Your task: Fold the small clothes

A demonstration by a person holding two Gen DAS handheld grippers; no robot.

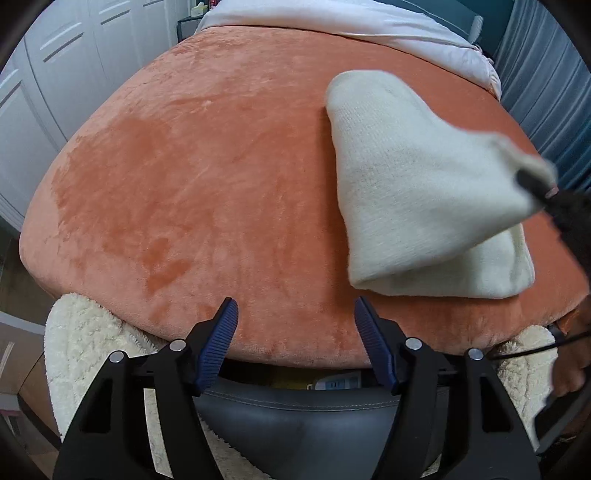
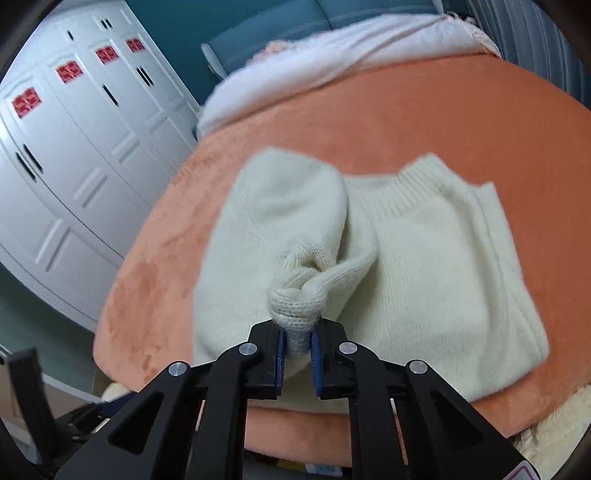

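A cream knit sweater (image 2: 424, 266) lies partly folded on the orange plush bed cover (image 2: 443, 122). My right gripper (image 2: 297, 341) is shut on a bunched edge of the sweater and holds that part lifted over the rest. In the left wrist view the sweater (image 1: 413, 192) lies at the right, with its lifted corner pinched by the right gripper (image 1: 535, 186) at the far right. My left gripper (image 1: 295, 321) is open and empty at the bed's near edge, left of the sweater and apart from it.
A white quilt (image 1: 332, 22) lies across the far end of the bed. White wardrobe doors (image 2: 74, 155) stand to the left. A fluffy cream rug (image 1: 85, 339) and a grey seat (image 1: 295, 417) sit below the bed's near edge.
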